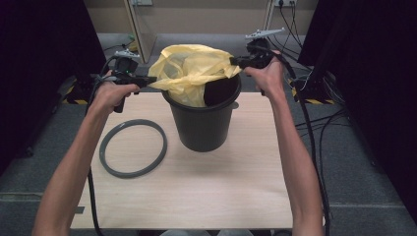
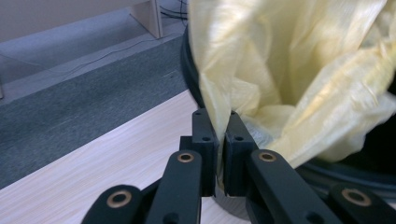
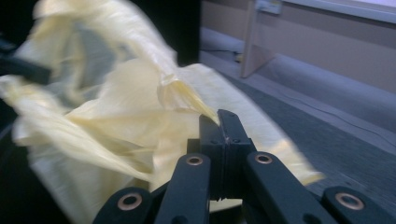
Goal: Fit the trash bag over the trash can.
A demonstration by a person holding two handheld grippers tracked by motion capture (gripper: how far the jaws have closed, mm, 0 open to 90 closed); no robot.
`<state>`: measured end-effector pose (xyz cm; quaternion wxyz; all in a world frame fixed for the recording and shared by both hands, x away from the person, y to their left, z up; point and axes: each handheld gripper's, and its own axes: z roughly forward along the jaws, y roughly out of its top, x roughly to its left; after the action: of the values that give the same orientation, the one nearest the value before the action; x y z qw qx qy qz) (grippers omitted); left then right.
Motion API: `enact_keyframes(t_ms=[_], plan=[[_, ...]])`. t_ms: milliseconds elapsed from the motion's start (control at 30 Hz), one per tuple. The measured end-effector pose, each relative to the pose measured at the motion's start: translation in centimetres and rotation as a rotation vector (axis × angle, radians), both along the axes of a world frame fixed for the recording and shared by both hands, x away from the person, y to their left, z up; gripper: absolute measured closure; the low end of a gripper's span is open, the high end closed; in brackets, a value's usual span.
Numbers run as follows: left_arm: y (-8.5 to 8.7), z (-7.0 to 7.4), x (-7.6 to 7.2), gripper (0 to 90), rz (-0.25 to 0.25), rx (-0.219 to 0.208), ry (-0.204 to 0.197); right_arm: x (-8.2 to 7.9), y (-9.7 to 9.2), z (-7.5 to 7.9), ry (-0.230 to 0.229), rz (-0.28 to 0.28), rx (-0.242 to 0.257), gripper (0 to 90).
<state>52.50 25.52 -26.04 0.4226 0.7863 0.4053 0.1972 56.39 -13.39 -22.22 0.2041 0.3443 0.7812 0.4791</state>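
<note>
A thin yellow bag (image 1: 194, 69) hangs over the mouth of a dark grey bucket (image 1: 203, 123) standing at the middle back of the wooden table. My left gripper (image 1: 150, 79) is shut on the bag's left edge, the film pinched between its jaws in the left gripper view (image 2: 222, 122). At the bucket's right rim, my right gripper (image 1: 235, 62) is shut on the bag's right edge, and the right gripper view shows the bunched yellow bag (image 3: 121, 130) running into the closed jaws (image 3: 218, 117). The bag is stretched between both grippers.
A dark grey ring (image 1: 133, 147) lies flat on the table (image 1: 196, 196) left of the bucket. Black curtains stand at both sides. Cables (image 1: 319, 123) trail over the grey floor at the right, and a wooden furniture leg (image 1: 140, 29) stands behind the table.
</note>
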Motion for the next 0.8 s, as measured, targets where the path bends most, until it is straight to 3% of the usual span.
enact_keyframes(t_ms=[167,300,367,433,533,800], plan=[[1.0,-0.6,0.4,85.6,0.007,-0.010,0.012,1.6,-1.4,0.3,0.003,-0.097,-0.009,90.0],[0.9,-1.0,0.7,84.4,0.008,-0.020,0.011,2.6,-1.7,-0.3,0.021,-0.126,-0.017,89.8],[0.7,-1.0,0.6,84.2,0.004,-0.020,0.009,2.9,-1.4,-0.6,0.037,-0.125,-0.020,77.2],[0.5,-0.9,0.4,83.4,0.003,-0.013,0.007,2.8,-1.0,-0.8,0.065,-0.121,-0.015,63.8],[0.5,-0.7,0.3,82.3,0.021,-0.001,0.007,1.8,-0.7,-0.1,0.076,-0.075,0.036,53.4],[0.9,-0.6,0.4,80.5,0.054,-0.011,0.007,-1.5,-0.4,1.3,0.085,0.041,0.079,41.7]])
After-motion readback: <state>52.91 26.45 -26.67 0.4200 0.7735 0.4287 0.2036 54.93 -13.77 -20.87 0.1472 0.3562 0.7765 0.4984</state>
